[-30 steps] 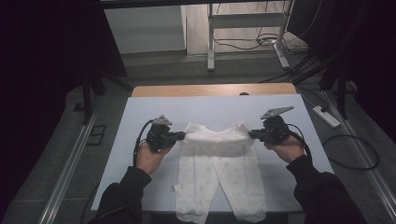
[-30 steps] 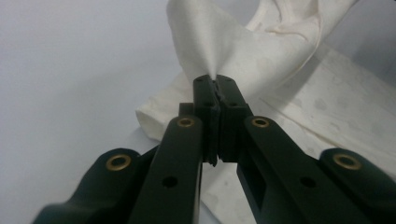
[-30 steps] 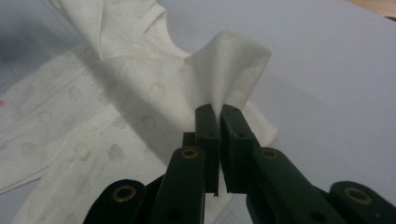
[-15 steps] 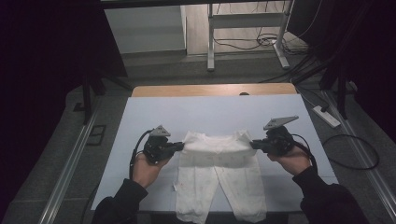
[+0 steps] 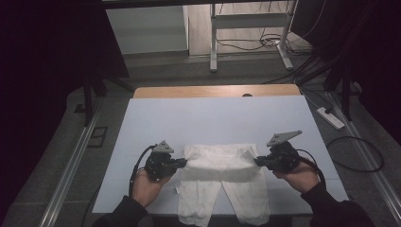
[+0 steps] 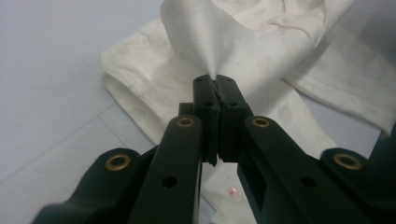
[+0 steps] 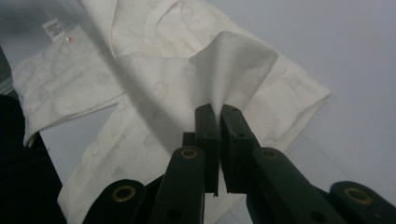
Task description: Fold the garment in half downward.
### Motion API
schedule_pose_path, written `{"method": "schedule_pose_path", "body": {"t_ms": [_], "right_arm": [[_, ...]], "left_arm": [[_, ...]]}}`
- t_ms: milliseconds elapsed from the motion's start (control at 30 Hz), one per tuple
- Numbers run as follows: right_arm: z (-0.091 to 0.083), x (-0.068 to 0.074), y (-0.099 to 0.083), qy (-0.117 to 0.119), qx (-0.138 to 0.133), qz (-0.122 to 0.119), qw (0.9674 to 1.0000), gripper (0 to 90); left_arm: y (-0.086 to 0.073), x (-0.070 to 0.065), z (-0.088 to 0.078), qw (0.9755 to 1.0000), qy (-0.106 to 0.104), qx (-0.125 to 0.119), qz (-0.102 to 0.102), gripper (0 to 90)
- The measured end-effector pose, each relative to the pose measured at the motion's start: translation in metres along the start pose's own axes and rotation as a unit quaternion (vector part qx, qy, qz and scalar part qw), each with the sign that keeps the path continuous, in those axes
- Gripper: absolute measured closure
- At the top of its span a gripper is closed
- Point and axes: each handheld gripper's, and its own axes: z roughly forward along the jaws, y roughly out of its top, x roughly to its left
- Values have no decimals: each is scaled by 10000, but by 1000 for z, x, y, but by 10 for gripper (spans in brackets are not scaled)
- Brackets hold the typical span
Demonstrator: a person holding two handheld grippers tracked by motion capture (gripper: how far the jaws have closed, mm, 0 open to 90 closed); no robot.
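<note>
White trousers point(image 5: 222, 182) lying flat at the near edge of the pale bench point(image 5: 213, 118), legs reaching toward the person and apparently past the edge. Waist band folded over and lifted at both corners. Left tongs point(image 5: 182, 163) clenched on the left corner of the cloth; right tongs point(image 5: 257, 162) clenched on the right corner. A small label lies near one leg in the right gripper view.
</note>
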Motion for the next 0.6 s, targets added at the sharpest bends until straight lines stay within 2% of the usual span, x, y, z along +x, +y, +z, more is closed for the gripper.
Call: {"method": "schedule_pose_path", "body": {"t_ms": [300, 367, 600], "right_arm": [[19, 8, -20, 69, 518, 11, 9986, 857], [25, 10, -24, -27, 680, -71, 9977, 856], [33, 9, -30, -84, 874, -52, 9961, 852]], "left_arm": [[-12, -14, 14, 9983, 91, 573, 86, 875], [-14, -15, 18, 9975, 83, 694, 47, 874], [-17, -15, 28, 9950, 84, 994, 1, 866]]}}
